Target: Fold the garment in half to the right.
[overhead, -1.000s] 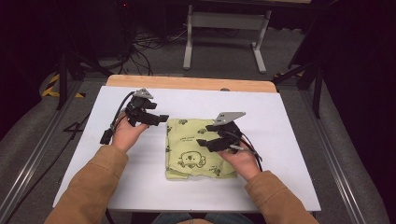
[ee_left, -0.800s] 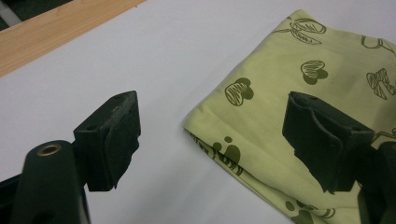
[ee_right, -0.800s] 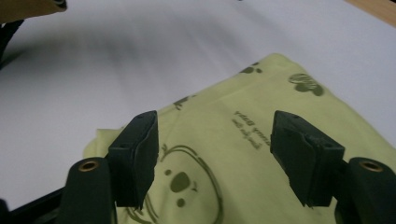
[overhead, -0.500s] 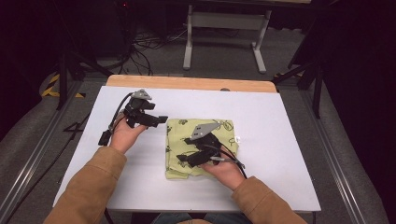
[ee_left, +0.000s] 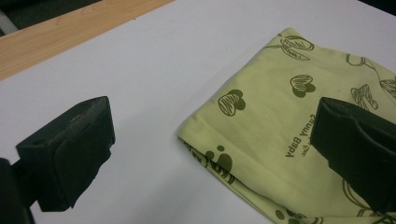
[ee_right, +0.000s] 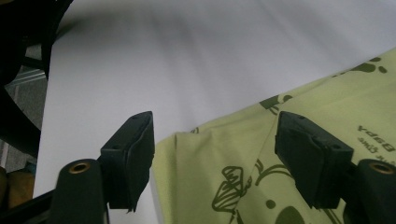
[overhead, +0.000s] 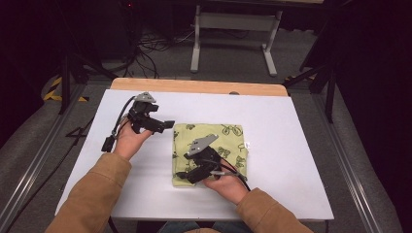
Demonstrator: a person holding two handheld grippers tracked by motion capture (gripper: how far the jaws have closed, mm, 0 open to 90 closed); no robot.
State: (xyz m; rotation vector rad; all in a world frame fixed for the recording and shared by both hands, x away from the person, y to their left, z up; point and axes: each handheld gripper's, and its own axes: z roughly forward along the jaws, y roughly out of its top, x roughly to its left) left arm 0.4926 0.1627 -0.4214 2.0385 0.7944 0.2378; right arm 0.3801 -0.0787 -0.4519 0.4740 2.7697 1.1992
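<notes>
While my hands work over the white table [overhead: 291, 145], these lines sort what each camera gives me.

Cloth: a folded yellow-green cloth [overhead: 228, 141] with dark green prints lies flat near the middle of the table, slightly toward my side.

My left gripper [overhead: 167, 125]: I hold it just left of the cloth's far left corner, pointing at it. Its jaws have just been opening and now stand wide, with nothing pinched between them.

My right gripper [overhead: 182, 175]: it sits over the cloth's near left corner. Its jaws are fairly wide and have just opened a little further; the pads do not press on the fabric.

High view alone: my two brown sleeves, the grey plates on top of the grippers, the wooden strip [overhead: 194, 86] along the table's far edge, and a metal stand on the floor beyond.

Left gripper view alone: the stacked layers at the cloth's folded corner, with small printed lettering on the top layer; one jaw hangs over bare table, the other over the cloth.

Right gripper view alone: a crease running up the fabric between my jaws. The far table is blurred, so I cannot say whether the pads touch the cloth or hover just above it.

Containers: I see no bin, tray or box on the table; the cloth lies on the bare surface.
</notes>
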